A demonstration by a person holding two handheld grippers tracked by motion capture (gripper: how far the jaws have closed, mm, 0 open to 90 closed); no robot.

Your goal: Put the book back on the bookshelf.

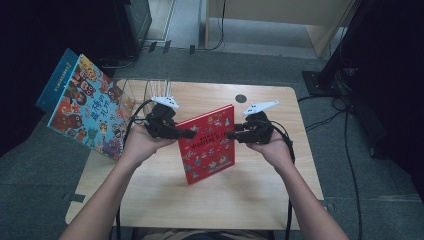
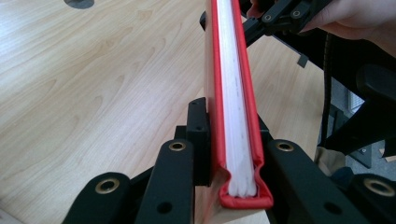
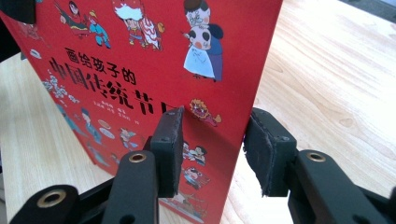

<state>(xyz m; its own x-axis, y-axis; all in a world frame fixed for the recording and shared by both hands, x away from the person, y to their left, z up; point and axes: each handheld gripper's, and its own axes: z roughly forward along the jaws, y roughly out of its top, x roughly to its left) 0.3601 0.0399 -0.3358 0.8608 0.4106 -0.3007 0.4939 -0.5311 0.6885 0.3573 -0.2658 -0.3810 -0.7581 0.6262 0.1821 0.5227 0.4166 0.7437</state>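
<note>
A red picture book (image 1: 207, 145) with cartoon figures on its cover stands upright on its lower edge above the wooden table (image 1: 260, 190). My left gripper (image 1: 187, 134) is shut on the book's left edge. In the left gripper view the pads clamp both red covers (image 2: 233, 70) around the white pages. My right gripper (image 1: 231, 134) straddles the opposite edge. In the right gripper view its jaws (image 3: 215, 149) stand wider apart than the book (image 3: 140, 70) is thick. One pad (image 3: 168, 144) lies by the front cover and the other pad (image 3: 268, 154) is off behind the edge.
A second, larger book (image 1: 85, 105) with a blue spine and a colourful cover leans at the table's far left, by a clear rack (image 1: 145, 90). A dark round cap (image 1: 241, 98) sits in the tabletop at the back. Cables trail over the floor on the right.
</note>
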